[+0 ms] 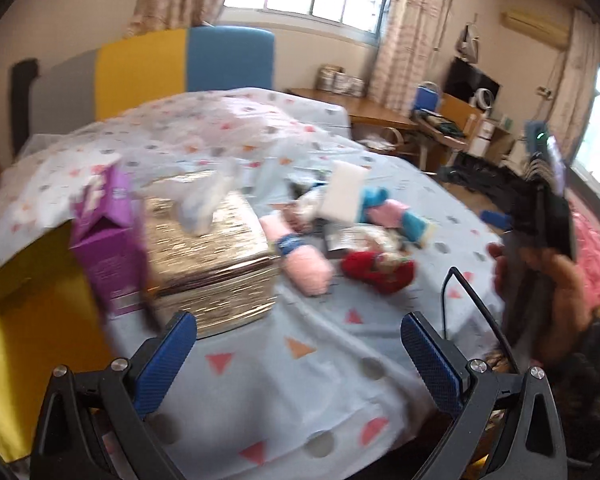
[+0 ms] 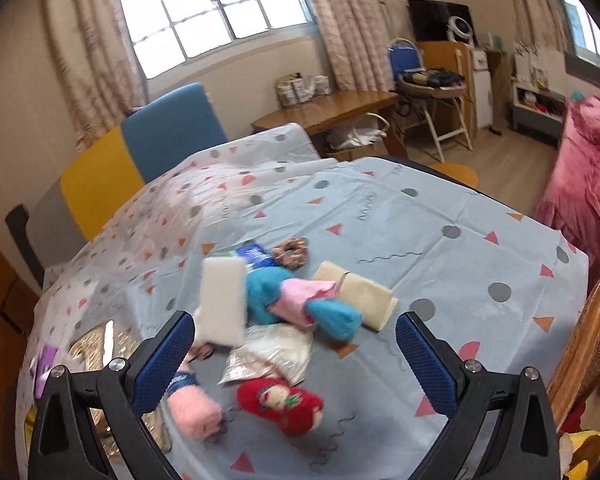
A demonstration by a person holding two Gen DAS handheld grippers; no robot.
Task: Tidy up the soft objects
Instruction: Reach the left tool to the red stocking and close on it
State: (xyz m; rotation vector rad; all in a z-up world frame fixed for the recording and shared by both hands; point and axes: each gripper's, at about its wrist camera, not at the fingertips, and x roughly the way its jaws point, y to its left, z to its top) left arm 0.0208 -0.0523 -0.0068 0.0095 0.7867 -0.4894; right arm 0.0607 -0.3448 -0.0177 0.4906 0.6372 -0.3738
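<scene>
Left gripper and right gripper, jaws wide and empty, above patterned tablecloth; soft toys heaped mid-table, gold tissue box to their left

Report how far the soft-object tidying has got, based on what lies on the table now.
Done: nothing looks sorted; the red plush, pink rolled towel, blue-and-pink plush, white sponge and cream cloth lie jumbled on the tablecloth. In hand: nothing; the left gripper and right gripper are both open and empty. Left: the whole pile.
</scene>
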